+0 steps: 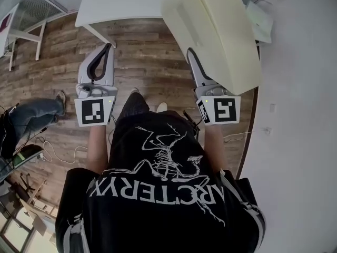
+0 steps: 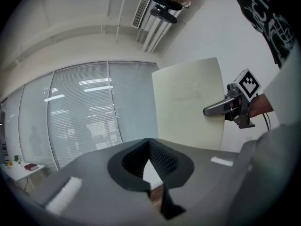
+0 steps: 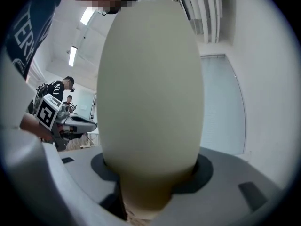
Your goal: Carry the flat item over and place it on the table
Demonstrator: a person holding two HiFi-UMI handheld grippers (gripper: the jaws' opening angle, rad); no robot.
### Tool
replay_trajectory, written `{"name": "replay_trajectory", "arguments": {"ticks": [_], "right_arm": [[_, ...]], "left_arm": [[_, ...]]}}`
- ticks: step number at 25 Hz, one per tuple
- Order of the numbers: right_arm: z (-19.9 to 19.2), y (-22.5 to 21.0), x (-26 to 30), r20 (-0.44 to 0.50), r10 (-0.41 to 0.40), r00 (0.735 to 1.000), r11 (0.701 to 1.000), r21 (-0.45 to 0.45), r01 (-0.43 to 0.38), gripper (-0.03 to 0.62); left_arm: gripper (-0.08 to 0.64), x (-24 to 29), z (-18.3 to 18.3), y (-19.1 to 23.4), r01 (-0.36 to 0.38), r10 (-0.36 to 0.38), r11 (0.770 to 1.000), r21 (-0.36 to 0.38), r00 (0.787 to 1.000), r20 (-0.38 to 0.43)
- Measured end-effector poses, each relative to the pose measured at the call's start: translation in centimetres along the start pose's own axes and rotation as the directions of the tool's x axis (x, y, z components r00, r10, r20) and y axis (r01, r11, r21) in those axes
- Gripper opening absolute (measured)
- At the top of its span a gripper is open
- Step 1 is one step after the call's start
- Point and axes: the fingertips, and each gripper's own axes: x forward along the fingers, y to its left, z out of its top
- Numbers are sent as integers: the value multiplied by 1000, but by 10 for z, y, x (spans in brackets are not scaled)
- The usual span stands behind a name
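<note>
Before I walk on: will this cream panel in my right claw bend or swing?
Probably stiff: the cream panel looks straight though the right claw pinches only one edge. Likely light: one claw carries it. It may swing there.

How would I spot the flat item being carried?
Find the white table at the top of the head view. Just right of it, a pale cream board slants upward, one edge clamped in the right gripper. Unlike the table, it is held in the air.

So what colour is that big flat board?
The flat board is plain pale cream, clearest in the left gripper view.
</note>
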Motion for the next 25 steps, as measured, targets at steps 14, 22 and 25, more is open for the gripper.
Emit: {"name": "replay_trajectory", "arguments": {"ticks": [14,22,25], "right_arm": [[-25,-47,211,-63,-86,994,996,16,87,267],[-15,-68,326,-101,-129,986,991,9,130,268],[-22,-83,342,-127,-141,982,990,11,143,267]], "left_arm": [[9,186,-33,112,106,-106,994,-3,994,20],[9,279,-52,187,175,-175,983,-50,985,8],[9,297,-60,191,185,-186,979,-81,982,-9]]}}
